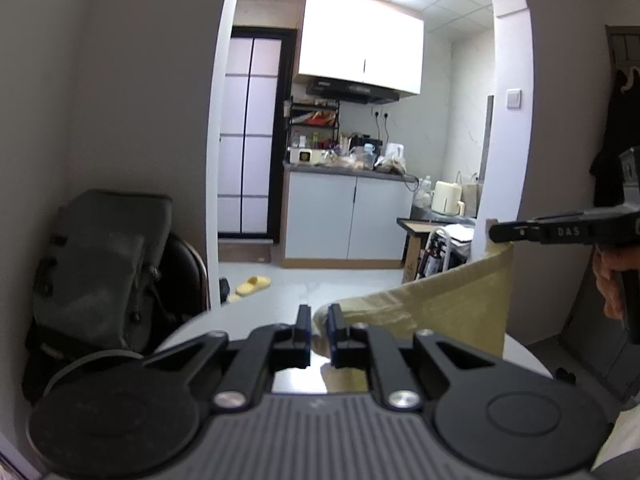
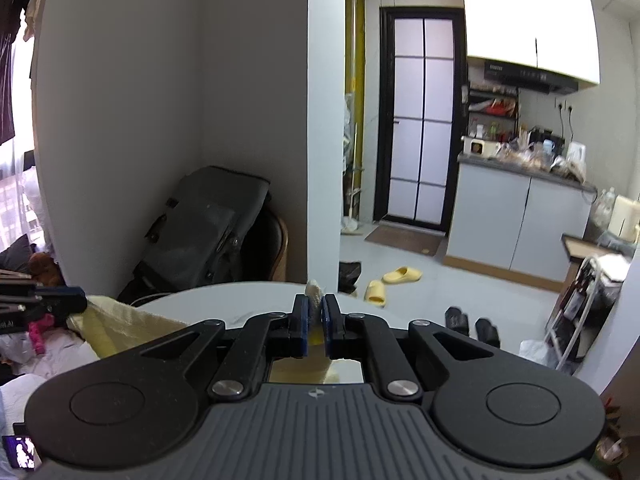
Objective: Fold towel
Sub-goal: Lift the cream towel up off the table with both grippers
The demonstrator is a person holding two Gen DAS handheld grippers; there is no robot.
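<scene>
Towel [image 1: 448, 312], pale yellow, hung stretched above the round white table [image 2: 224, 300], lifted between both grippers. The left gripper [image 1: 319, 316] had its jaws clenched on one corner at the near side; the right gripper [image 2: 316, 312] pinched another corner, cloth poking up between its blue pads [image 2: 305, 320].

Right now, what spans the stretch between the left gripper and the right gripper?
Only the yellow towel, stretched from the left gripper up to the right gripper; the left wrist view shows it, and nothing else hangs between them.
</scene>
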